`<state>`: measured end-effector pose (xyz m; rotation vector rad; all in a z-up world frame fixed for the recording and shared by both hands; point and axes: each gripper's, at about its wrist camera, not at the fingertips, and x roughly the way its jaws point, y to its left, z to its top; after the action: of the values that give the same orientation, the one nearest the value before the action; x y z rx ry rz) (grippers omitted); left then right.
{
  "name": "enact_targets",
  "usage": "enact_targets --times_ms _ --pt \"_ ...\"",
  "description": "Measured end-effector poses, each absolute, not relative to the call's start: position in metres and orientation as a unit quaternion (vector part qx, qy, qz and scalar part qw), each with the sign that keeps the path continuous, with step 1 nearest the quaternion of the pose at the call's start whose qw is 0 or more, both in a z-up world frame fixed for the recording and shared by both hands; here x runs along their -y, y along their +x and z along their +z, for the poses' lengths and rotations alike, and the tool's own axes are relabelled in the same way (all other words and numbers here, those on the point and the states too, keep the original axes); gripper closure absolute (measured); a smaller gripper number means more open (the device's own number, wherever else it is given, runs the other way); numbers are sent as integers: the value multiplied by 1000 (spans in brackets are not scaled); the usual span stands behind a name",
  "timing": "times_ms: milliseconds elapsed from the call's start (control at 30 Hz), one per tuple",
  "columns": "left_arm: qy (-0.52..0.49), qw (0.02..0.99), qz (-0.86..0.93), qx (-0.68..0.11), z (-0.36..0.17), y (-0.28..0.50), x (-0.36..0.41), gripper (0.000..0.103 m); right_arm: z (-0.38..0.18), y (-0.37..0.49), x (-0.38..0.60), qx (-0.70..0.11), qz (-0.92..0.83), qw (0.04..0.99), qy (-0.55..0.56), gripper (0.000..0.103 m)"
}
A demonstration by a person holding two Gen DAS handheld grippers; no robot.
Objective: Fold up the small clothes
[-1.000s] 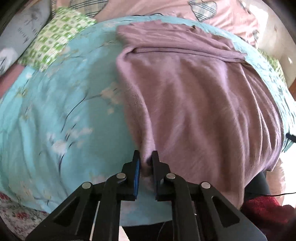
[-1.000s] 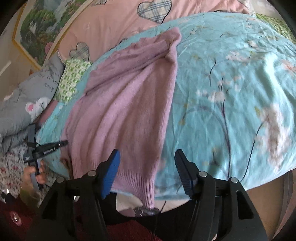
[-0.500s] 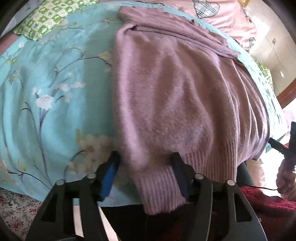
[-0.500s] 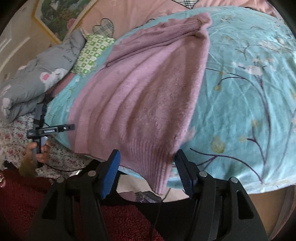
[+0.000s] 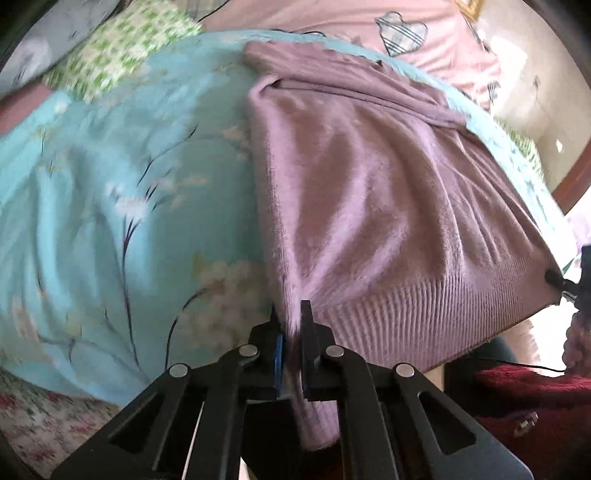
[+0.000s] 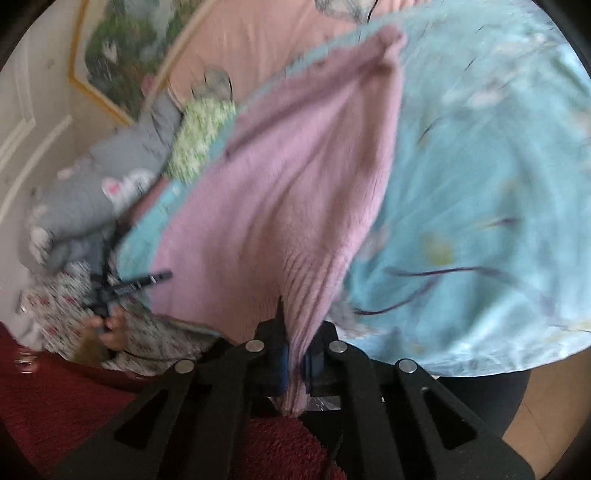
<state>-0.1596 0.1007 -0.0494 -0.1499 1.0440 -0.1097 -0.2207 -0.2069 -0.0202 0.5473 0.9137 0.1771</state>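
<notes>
A mauve knitted sweater [image 5: 369, 192] lies on a light blue floral bedspread [image 5: 110, 206], its ribbed hem toward me. My left gripper [image 5: 291, 321] is shut on the hem's left corner. My right gripper [image 6: 299, 332] is shut on the hem's right corner; the sweater [image 6: 288, 184] stretches away from it across the bedspread [image 6: 480, 184]. The hem is lifted a little and pulled taut between the two grippers. The right gripper also shows at the right edge of the left wrist view [image 5: 554, 277], and the left gripper in the right wrist view [image 6: 162, 275].
A pink pillow with plaid hearts [image 5: 424, 33] lies at the head of the bed. A green checked cushion [image 5: 122, 40] and a grey cushion [image 6: 92, 184] sit at one side. A dark red rug [image 6: 55, 398] covers the floor in front of the bed.
Both grippers were open around the hem half a second ago and have shut on its corners. The hem is now raised and stretched between them.
</notes>
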Motion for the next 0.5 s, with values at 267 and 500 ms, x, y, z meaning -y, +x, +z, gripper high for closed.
enact_targets --times_ms 267,500 --pt "-134 880 -88 -447 -29 -164 -103 99 0 -214 202 -404 151 854 292 97" --pt "-163 914 -99 -358 30 -139 -121 99 51 -187 205 -327 199 875 297 97"
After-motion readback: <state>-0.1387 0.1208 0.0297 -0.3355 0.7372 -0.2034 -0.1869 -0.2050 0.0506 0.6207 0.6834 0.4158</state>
